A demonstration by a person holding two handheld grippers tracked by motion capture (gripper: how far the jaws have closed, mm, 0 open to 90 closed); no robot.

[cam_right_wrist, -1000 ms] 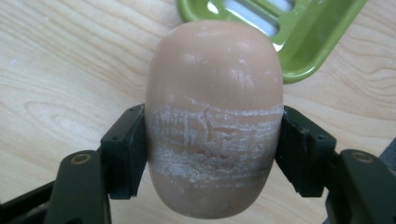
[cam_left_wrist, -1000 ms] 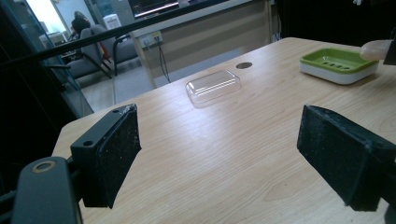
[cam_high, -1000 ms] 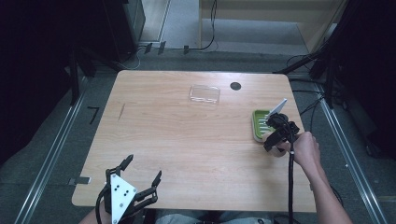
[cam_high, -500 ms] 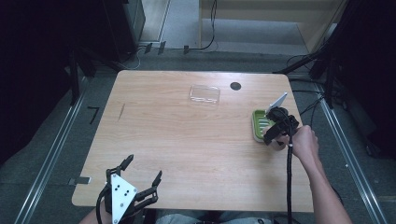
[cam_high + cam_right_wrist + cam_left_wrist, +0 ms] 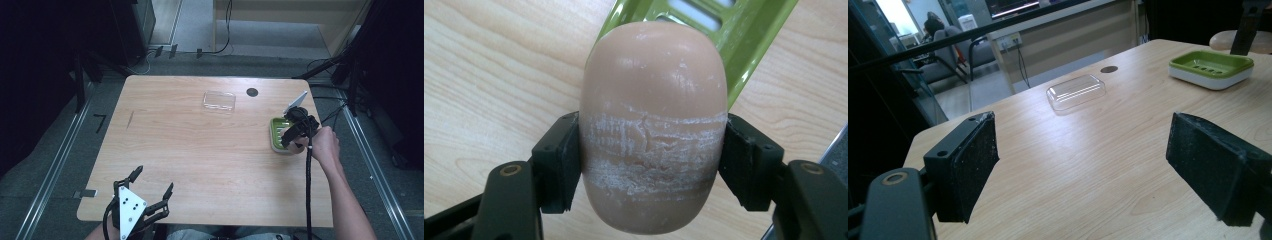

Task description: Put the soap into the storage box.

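Soap first: a smooth, oval, beige bar of soap, its middle scuffed white, sits clamped between the two black pads of the right gripper, one pad pressed on each long side. In the right gripper view the bar hangs above the light wooden table, and its far end overlaps the slotted green inner tray of the green-and-white rectangular soap dish. In the high view the right gripper stands at the near right corner of that soap dish, close to the table's right edge (bar itself too small to make out there).

Left gripper rests at the near left edge of the table, jaws spread wide with nothing between them; in its own view the left gripper looks across bare wood.

Surroundings: a clear, rounded rectangular plastic lid lies flat toward the far side of the table, well apart from the dish. A small dark round hole sits just beyond the lid's right end. Between the dish and the lid the tabletop is free of obstacles.
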